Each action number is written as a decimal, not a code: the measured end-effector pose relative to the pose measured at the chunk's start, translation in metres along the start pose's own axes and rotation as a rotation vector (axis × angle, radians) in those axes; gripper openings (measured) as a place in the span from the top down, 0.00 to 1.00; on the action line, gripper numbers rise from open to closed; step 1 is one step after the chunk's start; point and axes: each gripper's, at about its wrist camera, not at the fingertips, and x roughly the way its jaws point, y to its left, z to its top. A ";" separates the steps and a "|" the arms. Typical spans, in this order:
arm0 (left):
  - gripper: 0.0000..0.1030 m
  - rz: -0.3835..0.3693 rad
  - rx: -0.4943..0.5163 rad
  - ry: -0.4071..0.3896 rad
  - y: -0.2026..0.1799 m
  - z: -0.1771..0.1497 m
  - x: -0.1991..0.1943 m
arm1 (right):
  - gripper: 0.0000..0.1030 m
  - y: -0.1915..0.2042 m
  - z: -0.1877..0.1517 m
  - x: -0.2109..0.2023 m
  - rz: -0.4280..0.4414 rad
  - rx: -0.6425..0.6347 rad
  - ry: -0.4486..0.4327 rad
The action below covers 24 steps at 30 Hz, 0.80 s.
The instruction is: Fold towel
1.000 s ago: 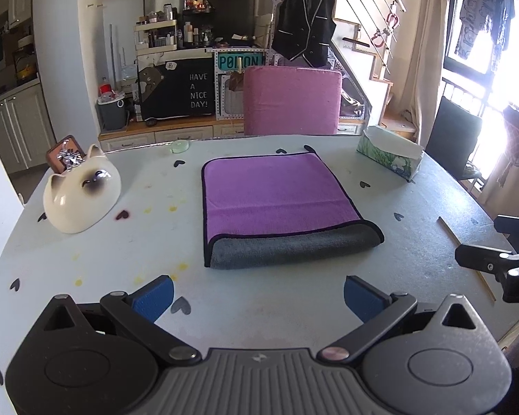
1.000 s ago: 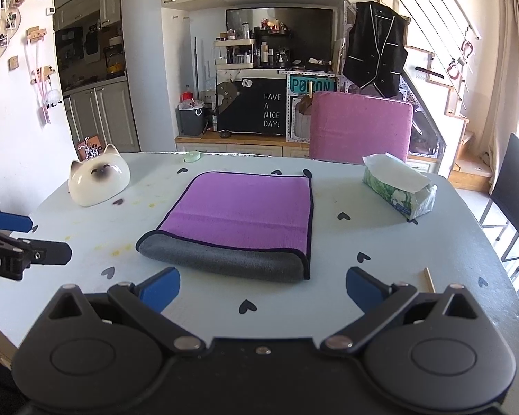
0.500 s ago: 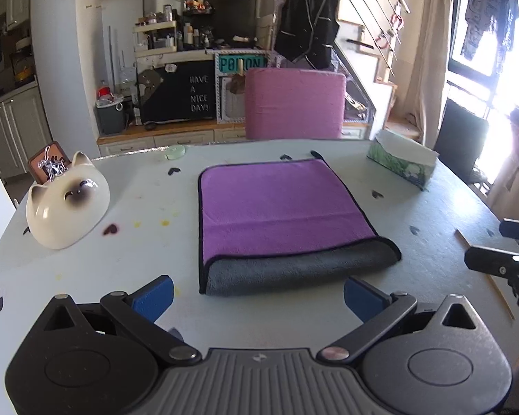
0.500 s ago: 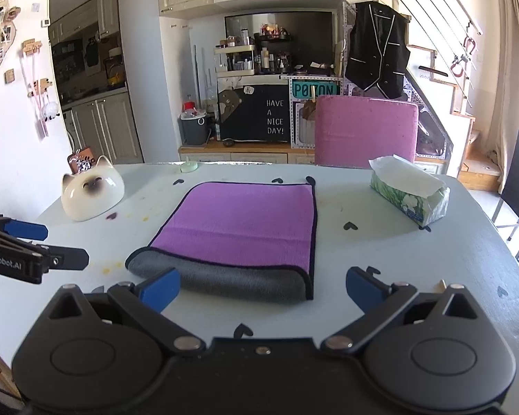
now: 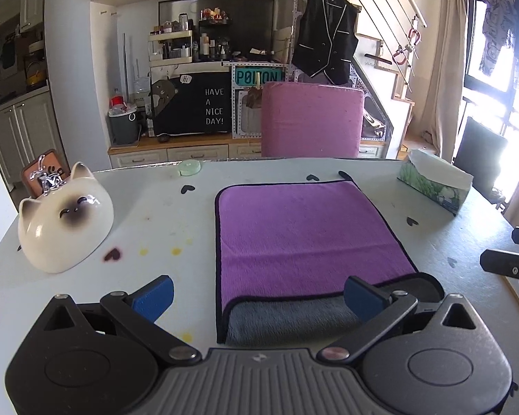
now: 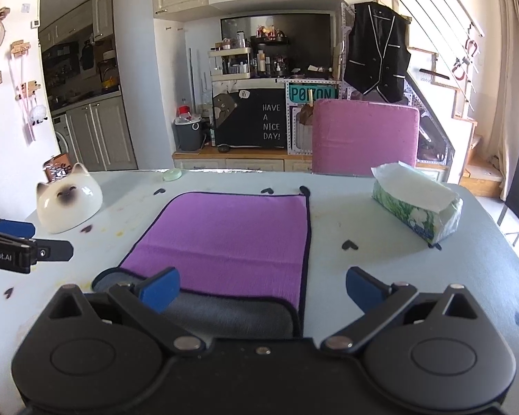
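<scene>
A purple towel (image 5: pixel 304 231) with a grey underside lies folded on the white table (image 5: pixel 176 218), its grey rolled fold edge nearest me. It also shows in the right wrist view (image 6: pixel 231 238). My left gripper (image 5: pixel 257 292) is open, low over the near left corner of the fold, holding nothing. My right gripper (image 6: pixel 259 285) is open over the near right corner, empty. Each gripper's tip shows at the edge of the other's view: the right gripper (image 5: pixel 508 263), the left gripper (image 6: pixel 27 245).
A white cat-shaped ceramic bowl (image 5: pixel 64 221) sits at the left. A tissue box (image 6: pixel 417 209) stands at the right. A small green disc (image 5: pixel 189 167) lies at the far edge. A pink chair (image 5: pixel 309 121) stands behind the table.
Both grippers have moved forward and lower toward the towel's near folded edge. The towel has not moved. Both jaws stay open.
</scene>
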 end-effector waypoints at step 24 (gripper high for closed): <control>0.44 -0.078 -0.035 0.105 0.023 -0.025 0.097 | 0.42 -0.031 -0.034 0.105 0.104 0.094 0.117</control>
